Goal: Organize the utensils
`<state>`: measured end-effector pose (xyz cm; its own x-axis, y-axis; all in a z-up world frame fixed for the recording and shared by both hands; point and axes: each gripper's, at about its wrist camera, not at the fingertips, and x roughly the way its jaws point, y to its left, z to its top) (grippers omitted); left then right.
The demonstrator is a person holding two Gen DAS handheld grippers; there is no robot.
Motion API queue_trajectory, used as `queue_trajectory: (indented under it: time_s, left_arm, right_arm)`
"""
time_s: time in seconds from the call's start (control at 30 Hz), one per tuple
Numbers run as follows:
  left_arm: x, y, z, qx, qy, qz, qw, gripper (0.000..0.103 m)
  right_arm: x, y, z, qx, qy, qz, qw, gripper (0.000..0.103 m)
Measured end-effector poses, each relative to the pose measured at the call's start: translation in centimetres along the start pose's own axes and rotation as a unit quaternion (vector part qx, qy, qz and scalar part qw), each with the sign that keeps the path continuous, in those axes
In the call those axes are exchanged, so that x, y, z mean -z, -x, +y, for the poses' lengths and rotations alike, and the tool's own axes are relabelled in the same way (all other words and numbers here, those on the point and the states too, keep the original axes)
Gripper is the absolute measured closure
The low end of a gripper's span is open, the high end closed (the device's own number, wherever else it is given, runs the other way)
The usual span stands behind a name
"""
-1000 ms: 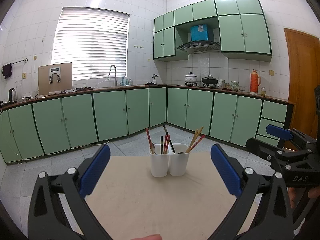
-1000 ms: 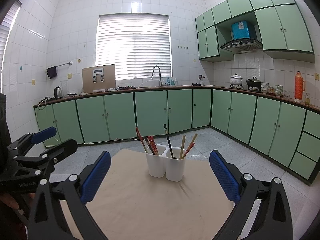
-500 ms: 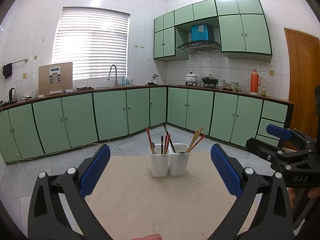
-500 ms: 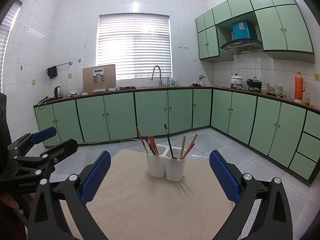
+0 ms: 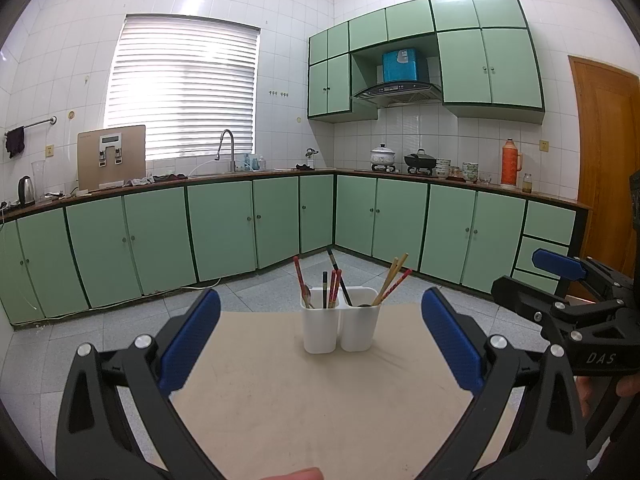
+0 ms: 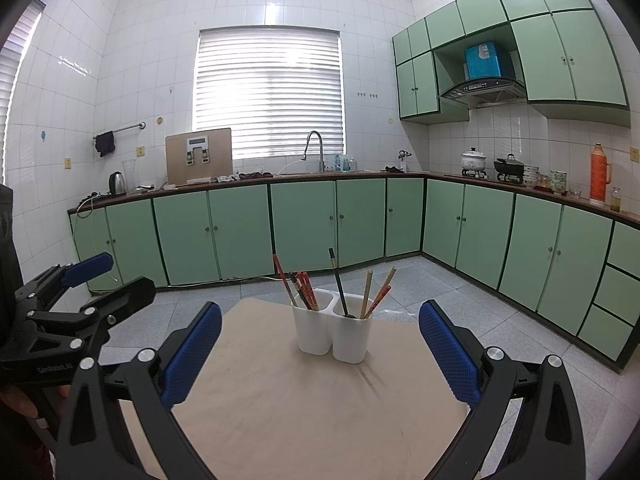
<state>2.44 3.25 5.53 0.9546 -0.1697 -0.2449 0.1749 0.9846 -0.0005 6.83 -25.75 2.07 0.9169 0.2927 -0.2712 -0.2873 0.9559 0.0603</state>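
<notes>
Both tools idle, nothing picked; left gripper (image 5: 320, 344) has its fingers (image 5: 192, 340) spread wide and empty; right gripper (image 6: 320, 346) same, wide and empty; white two-cup holder (image 5: 340, 328) stands near the far edge of the desk (image 5: 280, 400), roughly centred, well clear of both tools; chopsticks (image 5: 394, 278) and a spoon (image 5: 307, 294) stand in it already, mixed across both cups, so sorting by type looks like the step in hand; advice: go in from above, narrow the fingers first, pinch one stick high on its shaft, lift straight up so the light holder doesn't tip; steady the holder with the other tool if it drags; hard to make out: cup contents below the rim, exact stick count, whether the dark piece in the right cup is a ladle; near desk edge cut off by the fingers.
</notes>
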Motion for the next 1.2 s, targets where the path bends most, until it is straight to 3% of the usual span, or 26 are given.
queue_trajectory:
  time_s: [1.2]
  left_arm:
    - [0.06,-0.02,0.17,-0.001,0.002,0.001,1.0000,0.005]
  right_arm:
    - [0.22,-0.37,-0.31,-0.003,0.002,0.004,1.000,0.006]
